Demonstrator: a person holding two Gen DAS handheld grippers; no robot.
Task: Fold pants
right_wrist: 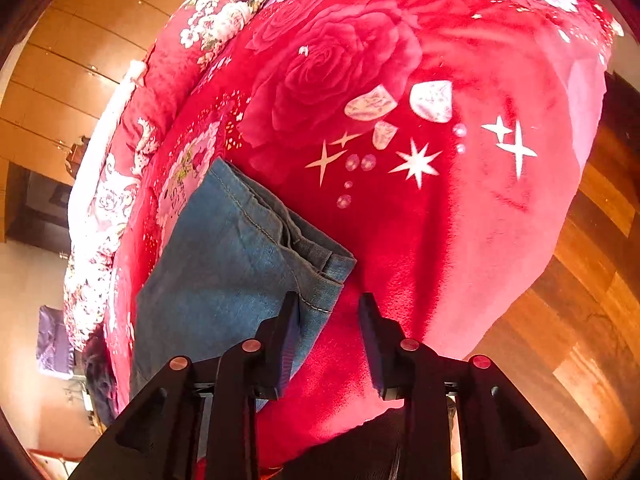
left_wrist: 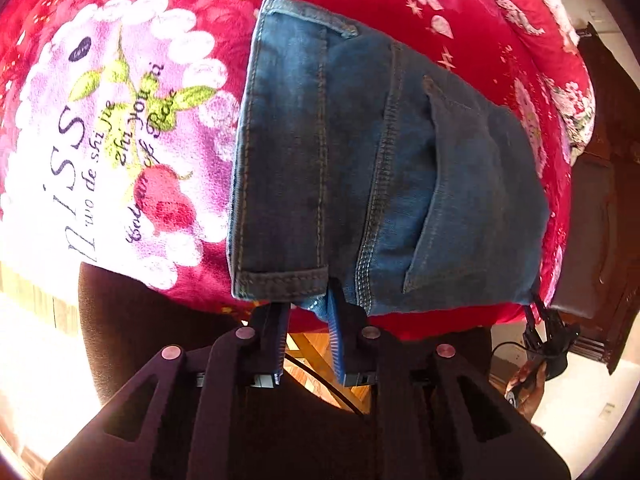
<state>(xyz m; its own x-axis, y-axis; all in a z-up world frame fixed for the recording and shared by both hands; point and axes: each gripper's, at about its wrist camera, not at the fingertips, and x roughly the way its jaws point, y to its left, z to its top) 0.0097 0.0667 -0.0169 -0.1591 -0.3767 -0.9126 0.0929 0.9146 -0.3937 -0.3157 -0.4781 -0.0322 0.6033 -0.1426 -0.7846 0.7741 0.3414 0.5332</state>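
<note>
The blue denim pants (left_wrist: 360, 160) lie folded on a red floral blanket (left_wrist: 180, 60); a hem and a back pocket face up. My left gripper (left_wrist: 308, 312) sits at the near edge of the pants, its jaws narrowly apart with a bit of denim between the blue pads. In the left wrist view my right gripper (left_wrist: 538, 312) touches the pants' near right corner. In the right wrist view the pants (right_wrist: 224, 272) lie to the left, and my right gripper (right_wrist: 330, 316) is open, its left finger (right_wrist: 286, 328) over the denim edge.
The red blanket (right_wrist: 440, 220) covers a bed. Wooden floor (right_wrist: 592, 300) lies to the right of it and a wooden wardrobe (right_wrist: 72, 60) to the left. A dark wooden cabinet (left_wrist: 604, 200) stands at the bed's right side in the left wrist view.
</note>
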